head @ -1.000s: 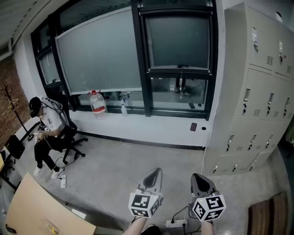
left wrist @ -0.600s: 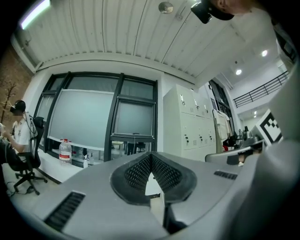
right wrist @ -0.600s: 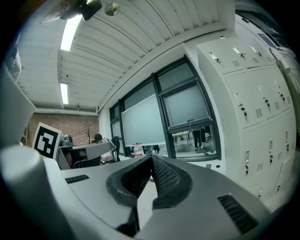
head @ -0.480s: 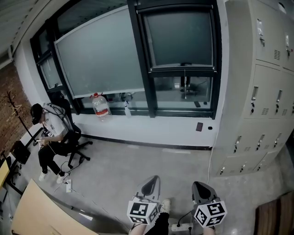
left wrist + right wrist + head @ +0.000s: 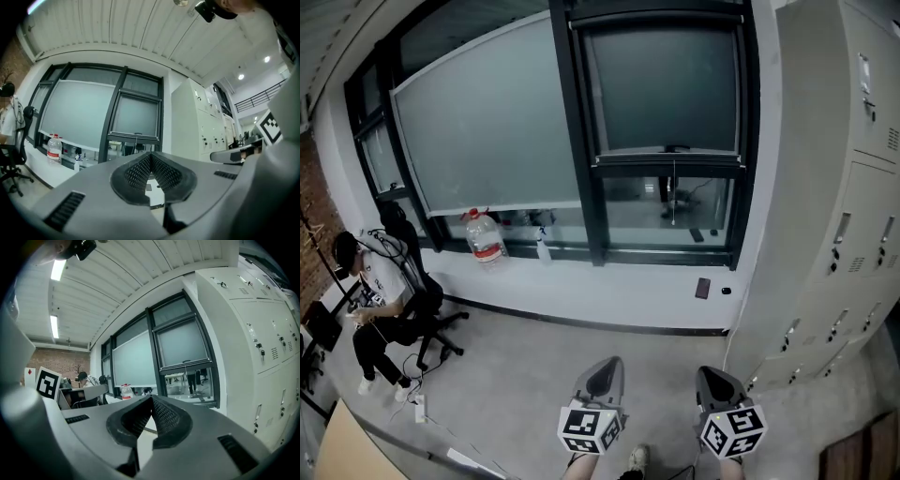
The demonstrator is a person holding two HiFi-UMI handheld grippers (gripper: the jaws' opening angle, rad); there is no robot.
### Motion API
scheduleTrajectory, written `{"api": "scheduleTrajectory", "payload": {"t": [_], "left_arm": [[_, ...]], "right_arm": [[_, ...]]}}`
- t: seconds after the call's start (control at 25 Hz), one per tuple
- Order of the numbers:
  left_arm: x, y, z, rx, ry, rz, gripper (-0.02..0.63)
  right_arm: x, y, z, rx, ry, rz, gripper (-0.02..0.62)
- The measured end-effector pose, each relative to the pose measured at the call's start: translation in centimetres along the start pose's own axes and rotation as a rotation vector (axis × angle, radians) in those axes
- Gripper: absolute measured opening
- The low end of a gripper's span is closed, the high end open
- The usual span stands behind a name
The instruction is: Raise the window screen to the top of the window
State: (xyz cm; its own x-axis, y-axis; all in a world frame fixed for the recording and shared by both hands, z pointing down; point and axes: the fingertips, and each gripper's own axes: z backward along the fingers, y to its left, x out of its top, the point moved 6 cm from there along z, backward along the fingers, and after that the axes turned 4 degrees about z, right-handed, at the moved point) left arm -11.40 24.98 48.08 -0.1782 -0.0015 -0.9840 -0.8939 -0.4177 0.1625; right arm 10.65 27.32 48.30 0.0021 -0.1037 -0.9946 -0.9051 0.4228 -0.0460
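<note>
1. Head view: left tongs (image 5: 612, 364) and right tongs (image 5: 711, 377) are low in the frame, side by side over the floor (image 5: 534, 366). Both are well apart from the window, touching nothing.
2. Head view: the window screen (image 5: 662, 86) is in the right-hand window. Its bottom bar sits partway down the frame, with bare glass below and a thin cord hanging from the bar's middle.
3. Head view: a wide grey blind (image 5: 478, 131) covers the window to the left. A water bottle (image 5: 484, 237) and a spray bottle (image 5: 541, 241) stand on the sill under it.
4. Head view: grey lockers (image 5: 844, 187) are on the right. A person (image 5: 370, 291) sits on an office chair far left.
5. Left gripper view: the left tongs (image 5: 151, 156) are clenched, pad tips meeting, nothing between them. The window screen (image 5: 136, 115) is straight ahead and far off, with the water bottle (image 5: 54, 148) at left and the lockers (image 5: 199, 126) at right.
6. Right gripper view: the right tongs (image 5: 151, 398) are clenched tip to tip and empty. The window screen (image 5: 182, 343) is ahead above the pads, its lower edge well short of the sill. The water bottle (image 5: 125, 391) is left of it, the lockers (image 5: 262, 333) right.
</note>
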Motion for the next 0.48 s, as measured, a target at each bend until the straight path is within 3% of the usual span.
{"api": "scheduleTrajectory", "payload": {"t": [0.2, 0.48], "left_arm": [[0.8, 4.8, -7.6, -0.009, 0.001, 0.022, 0.003], [0.4, 10.1, -14.1, 0.013, 0.012, 0.099, 0.003]], "right_arm": [[1.3, -3.2, -8.5, -0.048, 0.033, 0.011, 0.005], [1.8, -5.4, -15.5, -0.072, 0.041, 0.003, 0.005]]}}
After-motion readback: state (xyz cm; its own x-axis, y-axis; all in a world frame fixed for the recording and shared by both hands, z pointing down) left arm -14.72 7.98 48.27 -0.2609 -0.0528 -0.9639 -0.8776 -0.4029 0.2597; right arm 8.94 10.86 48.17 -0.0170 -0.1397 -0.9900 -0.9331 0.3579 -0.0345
